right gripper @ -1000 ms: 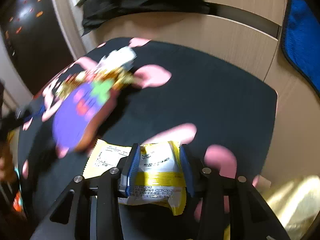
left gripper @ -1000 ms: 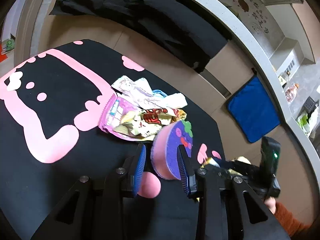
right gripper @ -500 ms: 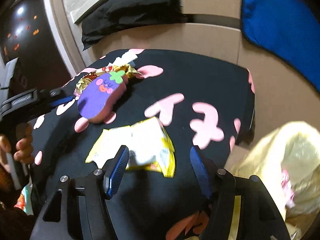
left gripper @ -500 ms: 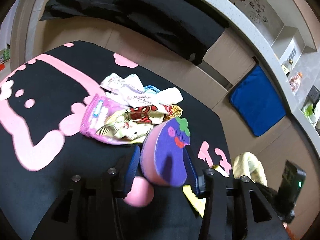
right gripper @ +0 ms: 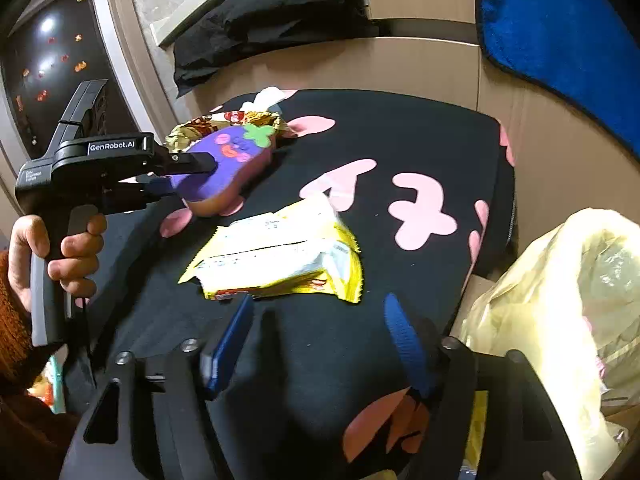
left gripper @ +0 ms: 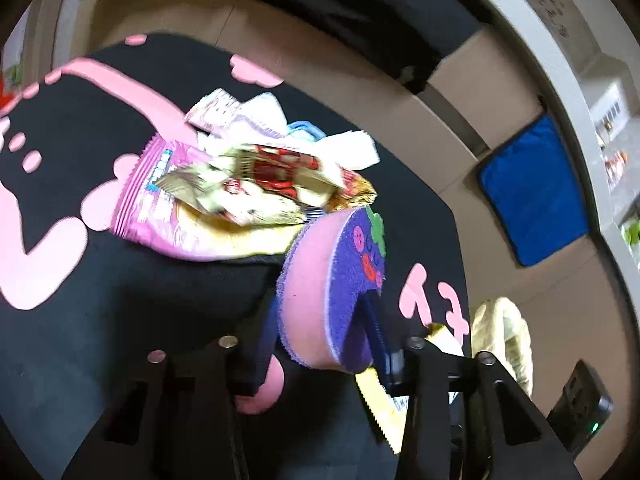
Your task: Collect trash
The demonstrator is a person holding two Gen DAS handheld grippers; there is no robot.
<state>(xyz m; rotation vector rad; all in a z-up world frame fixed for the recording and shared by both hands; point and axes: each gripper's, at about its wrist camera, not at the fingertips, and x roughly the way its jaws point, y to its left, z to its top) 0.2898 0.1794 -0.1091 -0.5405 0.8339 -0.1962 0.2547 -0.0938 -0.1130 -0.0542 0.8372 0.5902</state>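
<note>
My left gripper (left gripper: 320,340) is shut on a purple and pink eggplant-face sponge (left gripper: 332,288), held tilted just above the black table; both also show in the right wrist view, the left gripper (right gripper: 188,176) and the sponge (right gripper: 232,164). A pile of snack wrappers (left gripper: 240,188) lies just beyond the sponge. My right gripper (right gripper: 320,336) is open and empty, drawn back from a yellow snack packet (right gripper: 280,256) that lies flat on the table. A yellow plastic bag (right gripper: 560,312) hangs off the table's right edge.
The table has a black cloth with pink shapes (right gripper: 400,152). A blue towel (right gripper: 560,32) hangs on the beige cabinet behind it. Black fabric (right gripper: 260,12) is draped over the counter edge at the back.
My right gripper opened, let go of the yellow packet and drew back from it. My left gripper closed on the sponge and tilted it, moving slightly toward the wrapper pile.
</note>
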